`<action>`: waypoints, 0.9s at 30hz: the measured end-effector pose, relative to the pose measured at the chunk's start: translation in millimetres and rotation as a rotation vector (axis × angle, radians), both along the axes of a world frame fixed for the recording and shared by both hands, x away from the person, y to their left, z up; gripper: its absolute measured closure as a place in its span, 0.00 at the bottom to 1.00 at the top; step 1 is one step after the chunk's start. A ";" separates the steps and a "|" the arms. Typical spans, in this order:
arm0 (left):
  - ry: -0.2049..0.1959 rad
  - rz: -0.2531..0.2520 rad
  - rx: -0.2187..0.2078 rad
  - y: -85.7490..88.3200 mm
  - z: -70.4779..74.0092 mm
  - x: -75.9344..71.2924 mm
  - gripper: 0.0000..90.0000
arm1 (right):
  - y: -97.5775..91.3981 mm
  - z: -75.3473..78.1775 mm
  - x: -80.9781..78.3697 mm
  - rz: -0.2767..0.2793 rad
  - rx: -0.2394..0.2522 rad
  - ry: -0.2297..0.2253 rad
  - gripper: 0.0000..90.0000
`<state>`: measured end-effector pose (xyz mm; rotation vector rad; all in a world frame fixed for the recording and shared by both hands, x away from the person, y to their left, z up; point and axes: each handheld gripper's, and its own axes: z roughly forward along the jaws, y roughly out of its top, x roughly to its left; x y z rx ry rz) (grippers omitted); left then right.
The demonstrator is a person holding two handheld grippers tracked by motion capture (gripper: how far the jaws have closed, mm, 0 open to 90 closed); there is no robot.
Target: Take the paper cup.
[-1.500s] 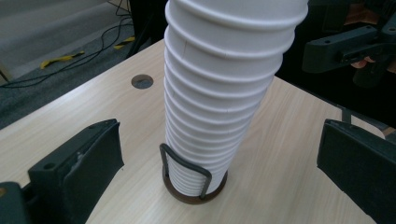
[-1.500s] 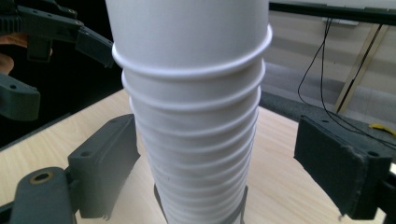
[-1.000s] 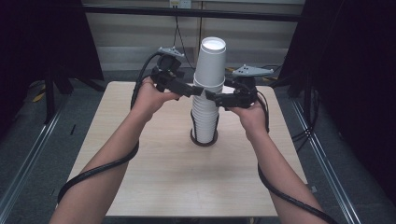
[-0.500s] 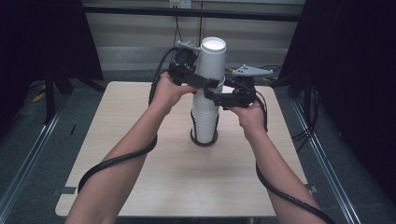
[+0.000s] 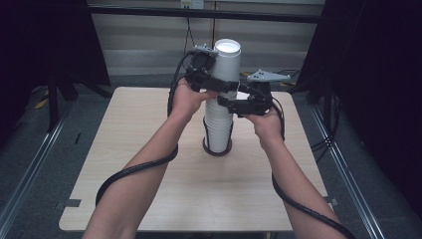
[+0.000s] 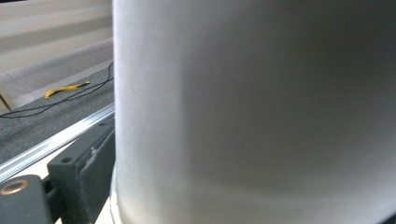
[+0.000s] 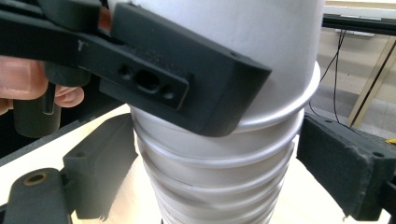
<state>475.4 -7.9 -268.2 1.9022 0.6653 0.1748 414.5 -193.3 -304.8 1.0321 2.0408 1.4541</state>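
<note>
A tall stack of white paper cups (image 5: pixel 219 124) stands on a dark ring base (image 5: pixel 217 149) at the table's middle. The top cup (image 5: pixel 227 62) sticks well above the others. My left gripper (image 5: pixel 220 83) is shut on this top cup from the far left; in the left gripper view the cup wall (image 6: pixel 252 112) is pressed against one black finger (image 6: pixel 84 172). My right gripper (image 5: pixel 233 105) grips the stack just below, its jaws on either side of the stack's rims (image 7: pixel 215 172). The left gripper's finger (image 7: pixel 187 88) crosses the top cup (image 7: pixel 261 51).
The wooden table (image 5: pixel 149 164) has bare surface all around the stack. Metal rails (image 5: pixel 30 169) run along the floor on both sides, and a dark frame bar (image 5: pixel 149 11) crosses behind the table. Cables trail from both grippers along the forearms.
My left hand has swung right and toward the far side of the stack, bringing its gripper higher around the top cup. The right gripper has stayed on the stack.
</note>
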 end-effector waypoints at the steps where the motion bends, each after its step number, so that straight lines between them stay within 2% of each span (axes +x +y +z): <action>1: 0.000 0.000 0.000 0.0 0.0 0.0 0.08 | 0.0 0.0 0.0 0.000 0.000 0.000 0.13; 5: 0.008 0.016 0.001 -1.1 1.3 -0.6 0.08 | -0.4 0.1 0.3 -0.005 0.008 0.016 0.14; 8: 0.007 0.022 0.004 -0.6 3.9 -0.6 0.09 | 1.4 0.1 -0.8 -0.001 -0.035 0.005 0.16; 13: -0.006 0.024 -0.004 0.5 9.2 -1.5 0.10 | 2.3 0.0 -1.3 -0.005 -0.048 0.001 0.17; 14: -0.009 0.022 -0.008 1.2 11.8 -1.4 0.10 | 3.1 0.2 -2.0 -0.007 -0.081 -0.011 0.19; 18: -0.011 0.023 -0.006 1.9 17.9 -2.4 0.10 | 2.0 -0.4 -2.3 -0.007 -0.066 -0.007 0.20; 20: -0.038 0.030 -0.001 3.9 24.3 -3.6 0.10 | 0.9 -1.1 -2.1 -0.007 -0.055 -0.004 0.20; 21: -0.038 0.033 -0.009 4.3 25.9 -4.1 0.10 | 0.9 -1.4 -2.2 -0.008 -0.050 -0.003 0.20; 27: -0.047 0.035 -0.009 5.8 32.5 -5.0 0.11 | 0.7 -1.4 -3.0 -0.005 -0.058 -0.010 0.20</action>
